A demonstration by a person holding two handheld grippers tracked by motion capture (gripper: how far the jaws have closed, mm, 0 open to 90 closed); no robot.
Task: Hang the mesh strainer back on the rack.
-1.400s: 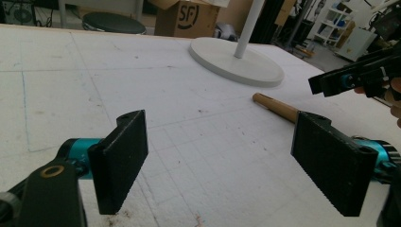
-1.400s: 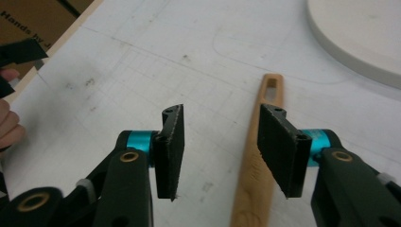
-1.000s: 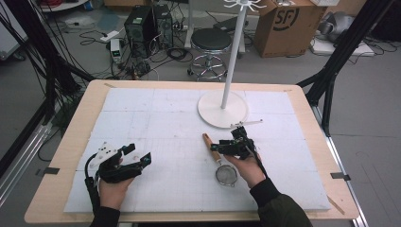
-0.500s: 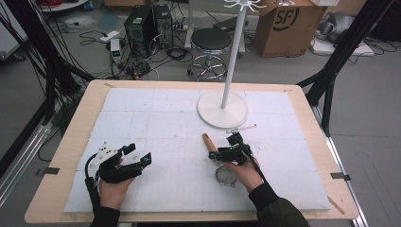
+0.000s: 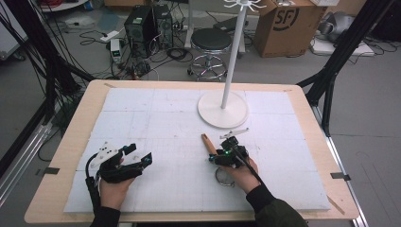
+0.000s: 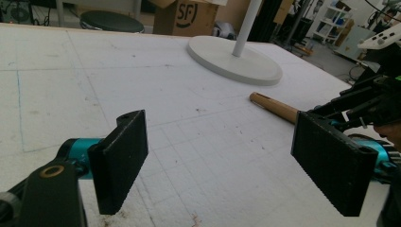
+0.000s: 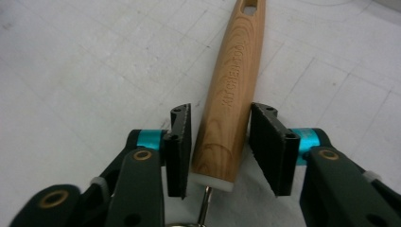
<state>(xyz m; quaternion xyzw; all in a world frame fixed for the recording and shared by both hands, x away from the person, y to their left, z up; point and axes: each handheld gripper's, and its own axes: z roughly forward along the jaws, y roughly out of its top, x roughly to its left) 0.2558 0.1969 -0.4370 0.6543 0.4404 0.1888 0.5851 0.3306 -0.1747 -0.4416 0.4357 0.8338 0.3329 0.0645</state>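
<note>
Since a second earlier, the right hand-held gripper (image 5: pixel 222 155) had drawn back a little toward the person and settled low over the utensil, while the left hand-held gripper (image 5: pixel 135 161) had kept its place at about eight o'clock on the table (image 5: pixel 71 142). The wooden handle (image 7: pixel 231 94), stamped with lettering and pierced by a hanging hole at its far end, lay flat on the white foam mat (image 5: pixel 156 118) just past the middle, its free end pointing to eleven o'clock toward the white stand (image 5: pixel 222 109). From the right gripper view, the jaws stood either side of the handle near its ferrule, a thin gap showing on both sides, so they bracketed it without yet pinching. The left jaws were spread wide with nothing between them. I judged the step to be the grasp itself; next would be closing squarely on the handle before any lift, since a round, tapering shaft could roll or slip.
</note>
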